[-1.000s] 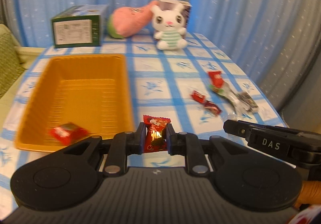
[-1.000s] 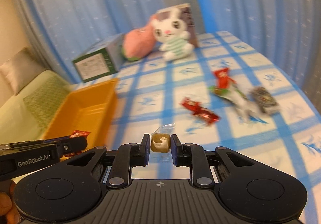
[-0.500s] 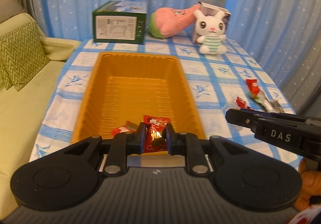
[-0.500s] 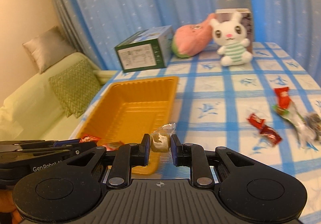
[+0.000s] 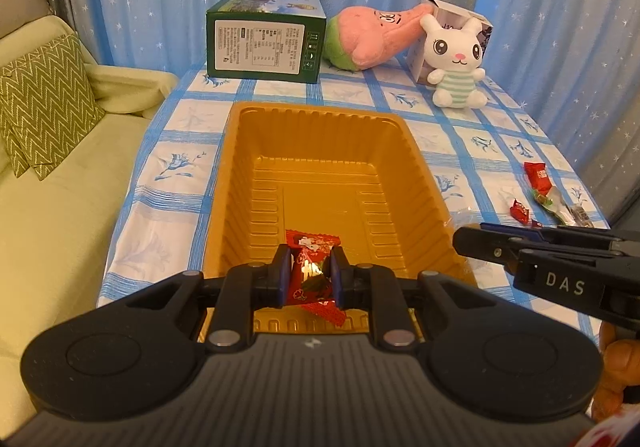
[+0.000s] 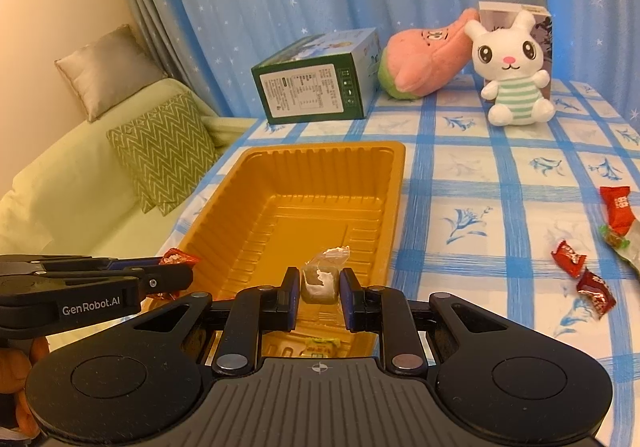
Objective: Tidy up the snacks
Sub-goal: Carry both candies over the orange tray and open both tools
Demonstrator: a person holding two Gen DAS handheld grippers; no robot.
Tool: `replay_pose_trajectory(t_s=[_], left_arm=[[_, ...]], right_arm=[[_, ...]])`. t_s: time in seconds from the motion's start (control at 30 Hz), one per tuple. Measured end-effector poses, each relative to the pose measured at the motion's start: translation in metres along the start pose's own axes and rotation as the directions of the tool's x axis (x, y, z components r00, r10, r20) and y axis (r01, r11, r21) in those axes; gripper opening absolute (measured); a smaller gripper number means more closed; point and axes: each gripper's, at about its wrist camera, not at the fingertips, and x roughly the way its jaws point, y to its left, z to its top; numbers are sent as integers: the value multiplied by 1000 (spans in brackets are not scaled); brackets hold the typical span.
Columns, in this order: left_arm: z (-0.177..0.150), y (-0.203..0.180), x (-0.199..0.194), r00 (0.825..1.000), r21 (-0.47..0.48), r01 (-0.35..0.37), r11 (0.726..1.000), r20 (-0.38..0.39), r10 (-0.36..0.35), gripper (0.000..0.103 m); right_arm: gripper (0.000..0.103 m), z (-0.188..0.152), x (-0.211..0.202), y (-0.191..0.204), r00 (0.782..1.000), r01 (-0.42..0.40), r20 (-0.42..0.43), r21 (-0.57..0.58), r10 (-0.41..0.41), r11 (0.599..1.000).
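Observation:
An orange plastic tray (image 5: 240, 151) (image 6: 396, 183) lies on the blue-checked tablecloth. My left gripper (image 5: 308, 273) is shut on a red wrapped candy (image 5: 310, 267) and hangs over the tray's near end. My right gripper (image 6: 319, 285) is shut on a brownish candy in a clear wrapper (image 6: 320, 279), also above the tray's near end. In the right wrist view the left gripper's fingers (image 6: 160, 279) show at the left with the red candy (image 6: 176, 257). A yellow-green wrapper (image 6: 322, 346) lies in the tray under my right gripper. Loose red candies (image 6: 568, 257) (image 5: 519, 209) lie on the cloth to the right.
At the table's far end stand a green box (image 5: 262, 43), a pink plush (image 5: 372, 37) and a white bunny plush (image 5: 456, 59) against a small carton. A sofa with a zigzag cushion (image 5: 44, 103) is at the left. Blue curtains hang behind.
Both grippers have swung left from over the cloth to over the tray's near end, each still holding its candy. The loose candies now sit far to the right.

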Motion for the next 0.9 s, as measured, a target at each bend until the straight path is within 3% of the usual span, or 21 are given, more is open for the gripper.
replay_pose_trajectory(t_s=[0.23, 0.33, 0.73, 0.9], left_arm=[[5, 5, 18, 1000, 4, 15, 1000, -26, -15, 19], [7, 9, 24, 999, -4, 21, 1000, -33, -21, 27], [4, 22, 8, 1000, -26, -21, 999, -16, 21, 30], [3, 23, 2, 1000, -28, -23, 999, -12, 23, 32]], right_arm=[[22, 3, 14, -1, 1000, 1, -14, 1, -1, 1000], [22, 4, 16, -3, 1000, 2, -15, 14, -2, 1000], [22, 3, 19, -1, 1000, -14, -23, 25, 15, 1000], [22, 5, 21, 2, 996, -84, -30, 45, 85, 995]])
